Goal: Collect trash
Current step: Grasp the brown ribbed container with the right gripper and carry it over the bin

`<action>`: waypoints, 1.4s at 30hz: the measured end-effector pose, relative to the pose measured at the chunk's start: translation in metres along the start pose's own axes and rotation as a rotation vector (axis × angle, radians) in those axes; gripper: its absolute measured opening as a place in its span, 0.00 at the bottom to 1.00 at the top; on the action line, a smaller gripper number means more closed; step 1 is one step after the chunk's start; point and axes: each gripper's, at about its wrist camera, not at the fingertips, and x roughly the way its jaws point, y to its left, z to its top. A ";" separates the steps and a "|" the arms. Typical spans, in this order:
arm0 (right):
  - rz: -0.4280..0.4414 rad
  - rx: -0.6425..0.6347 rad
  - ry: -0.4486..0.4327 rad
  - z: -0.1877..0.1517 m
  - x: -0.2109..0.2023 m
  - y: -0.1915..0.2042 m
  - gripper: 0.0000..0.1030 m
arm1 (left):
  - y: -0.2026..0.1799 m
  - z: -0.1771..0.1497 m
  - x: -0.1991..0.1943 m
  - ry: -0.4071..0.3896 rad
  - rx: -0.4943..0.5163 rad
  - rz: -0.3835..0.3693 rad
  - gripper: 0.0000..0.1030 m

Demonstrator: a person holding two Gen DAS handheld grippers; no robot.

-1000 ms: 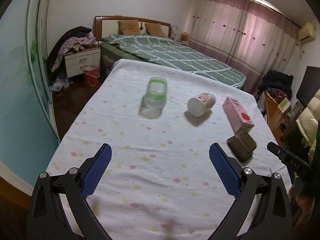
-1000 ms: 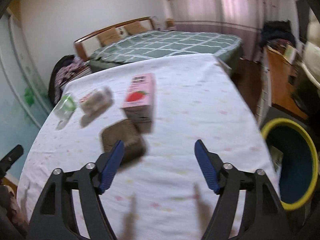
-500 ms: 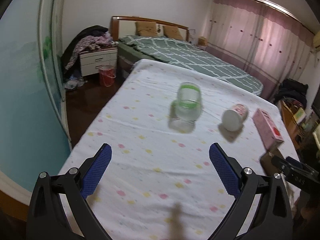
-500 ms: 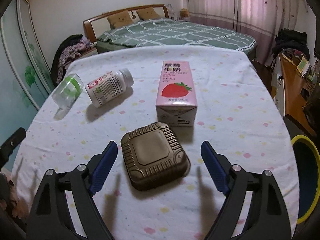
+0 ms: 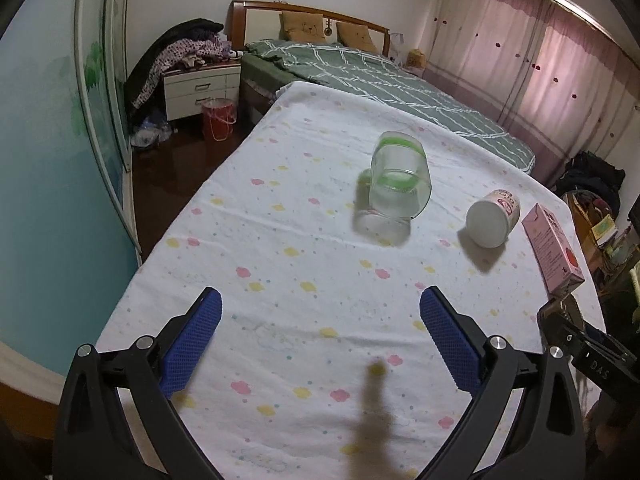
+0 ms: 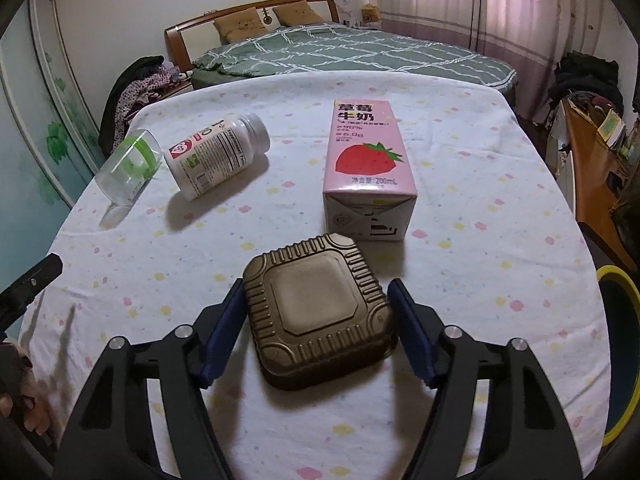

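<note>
A brown ribbed square container (image 6: 316, 312) lies on the dotted white tablecloth (image 6: 480, 208). My right gripper (image 6: 317, 284) straddles it and its jaws are closing on it. The left pad is at its side; a sliver of gap shows at the right pad. Behind it lies a pink strawberry milk carton (image 6: 366, 168). Further left are a white pill bottle (image 6: 218, 156) and a clear cup with green bands (image 6: 128, 168), both on their sides. My left gripper (image 5: 320, 296) hangs open over bare cloth, short of the cup (image 5: 400, 184), with nothing between its fingers.
A yellow-rimmed bin (image 6: 616, 320) stands off the table's right edge. A green-quilted bed (image 5: 380, 80) lies beyond the table, with a nightstand (image 5: 200, 88) and a red bucket (image 5: 218, 120) to the left. A wooden desk (image 6: 592, 184) runs along the right.
My right gripper moved forward over the brown container and its jaws narrowed around it. My left gripper shifted left and dropped a little, staying open; the cup now sits more central ahead.
</note>
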 end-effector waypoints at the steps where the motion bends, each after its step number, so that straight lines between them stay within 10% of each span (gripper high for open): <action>1: 0.003 0.002 -0.002 -0.001 -0.002 0.000 0.60 | 0.001 0.000 0.000 0.001 -0.005 -0.004 0.95; 12: -0.028 0.092 -0.067 -0.011 -0.047 -0.043 0.57 | -0.001 -0.001 0.005 0.022 -0.008 -0.009 0.95; 31: -0.497 0.547 -0.152 -0.067 -0.102 -0.253 0.59 | -0.005 -0.001 0.007 0.033 0.010 0.002 0.95; 42: -0.462 0.523 -0.216 -0.068 -0.106 -0.235 0.73 | -0.006 -0.003 0.009 0.043 0.020 0.017 0.95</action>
